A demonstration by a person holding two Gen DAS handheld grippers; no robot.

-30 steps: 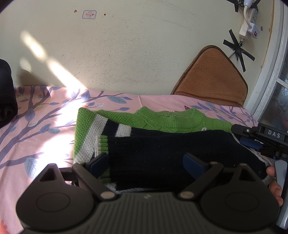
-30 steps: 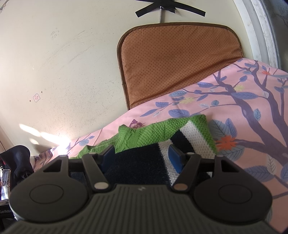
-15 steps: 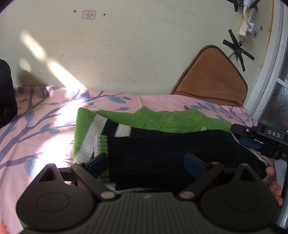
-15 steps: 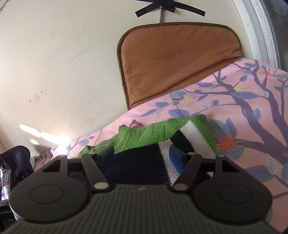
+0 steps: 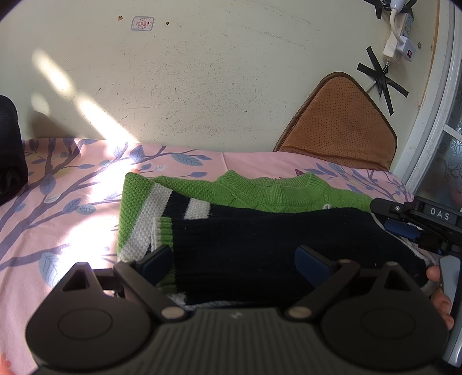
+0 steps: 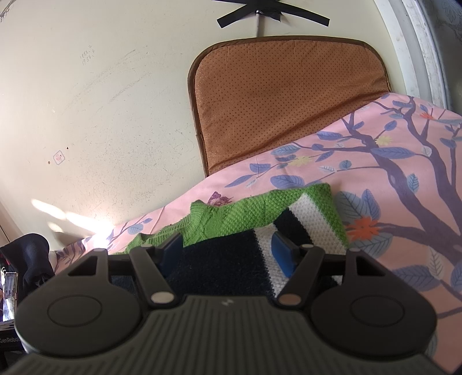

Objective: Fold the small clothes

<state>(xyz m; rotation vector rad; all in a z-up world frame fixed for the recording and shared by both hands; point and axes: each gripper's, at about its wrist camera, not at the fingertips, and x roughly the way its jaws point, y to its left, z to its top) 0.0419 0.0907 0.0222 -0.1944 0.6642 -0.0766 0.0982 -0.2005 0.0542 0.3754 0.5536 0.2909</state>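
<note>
On the pink bedsheet lies a half-folded green, white and navy sweater. Both the left gripper and the right gripper hover at its near edge, fingers spread, pinching nothing.

one knitted sweater is counted, green with white and dark navy stripes, lying on one bed sheet printed with branches and leaves. two grippers are seen: the left gripper and the right gripper, each with two blue pads. one brown dotted cushion is leaned on the wall. one white power strip is counted, and two crosses of black tape. one small sticker is seen on the wall. one dark bundle is counted at the left edge. one hand is partly shown.
</note>
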